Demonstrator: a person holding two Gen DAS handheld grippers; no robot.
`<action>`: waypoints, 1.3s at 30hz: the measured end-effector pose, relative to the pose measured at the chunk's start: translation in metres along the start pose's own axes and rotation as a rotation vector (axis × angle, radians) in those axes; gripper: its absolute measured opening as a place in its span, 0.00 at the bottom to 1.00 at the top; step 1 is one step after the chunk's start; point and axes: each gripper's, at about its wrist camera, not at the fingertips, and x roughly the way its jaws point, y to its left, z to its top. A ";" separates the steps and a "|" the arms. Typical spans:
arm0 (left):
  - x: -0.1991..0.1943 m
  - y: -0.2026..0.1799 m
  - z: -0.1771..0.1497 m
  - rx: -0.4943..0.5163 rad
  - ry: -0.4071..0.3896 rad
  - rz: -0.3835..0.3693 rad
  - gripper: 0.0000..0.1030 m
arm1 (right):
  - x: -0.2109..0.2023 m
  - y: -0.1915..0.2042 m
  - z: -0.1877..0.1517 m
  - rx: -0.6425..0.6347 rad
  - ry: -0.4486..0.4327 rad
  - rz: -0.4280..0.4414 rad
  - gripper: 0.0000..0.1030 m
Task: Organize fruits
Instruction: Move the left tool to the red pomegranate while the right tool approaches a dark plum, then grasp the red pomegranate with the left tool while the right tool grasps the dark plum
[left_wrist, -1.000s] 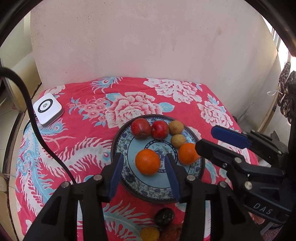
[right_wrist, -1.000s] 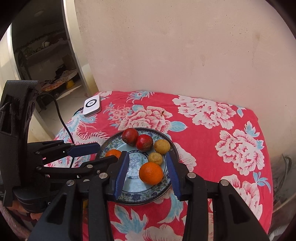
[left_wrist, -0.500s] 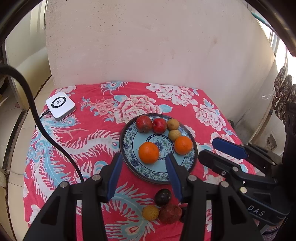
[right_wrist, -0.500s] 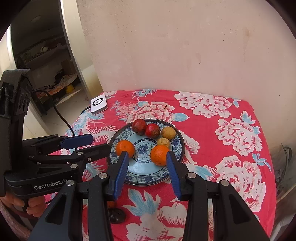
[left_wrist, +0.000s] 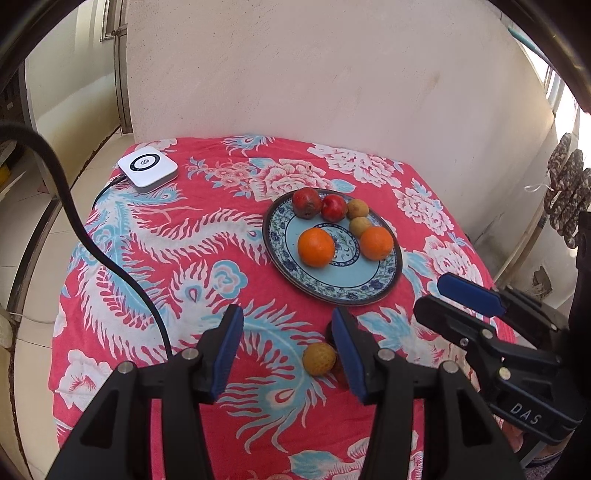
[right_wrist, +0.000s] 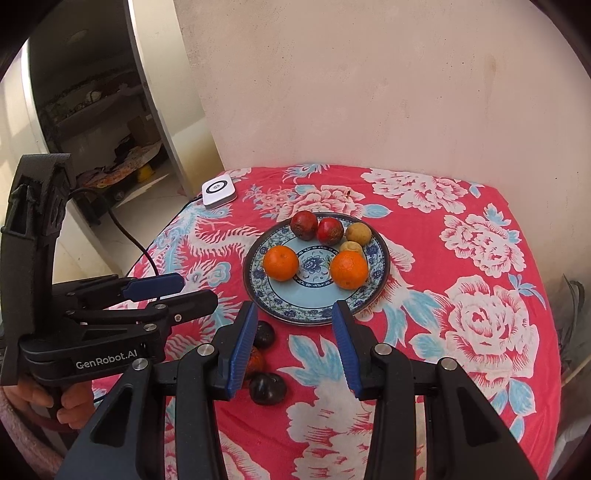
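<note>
Grippers: you tilt left gripper (left_wrist: 284, 350) and right gripper (right_wrist: 291, 343) downward, jaws apart, empty | oranges (right_wrist: 280, 263) glossy on plate (right_wrist: 314, 299).

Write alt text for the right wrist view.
The right gripper, empty and open, hovers over a red floral cloth before a blue plate holding six fruits. Dark fruits lie loose nearby; the left gripper is alongside.

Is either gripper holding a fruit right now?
No, the left gripper and right gripper both stand open and empty above the red cloth.
</note>
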 end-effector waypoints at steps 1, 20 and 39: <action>-0.001 0.002 -0.003 0.000 0.001 -0.001 0.51 | 0.000 0.001 -0.003 0.001 0.006 -0.002 0.42; -0.006 0.005 -0.040 -0.010 0.030 0.006 0.51 | 0.013 0.012 -0.045 -0.005 0.082 0.029 0.42; -0.003 -0.001 -0.039 0.003 0.046 0.011 0.51 | 0.025 0.012 -0.048 -0.012 0.099 0.040 0.42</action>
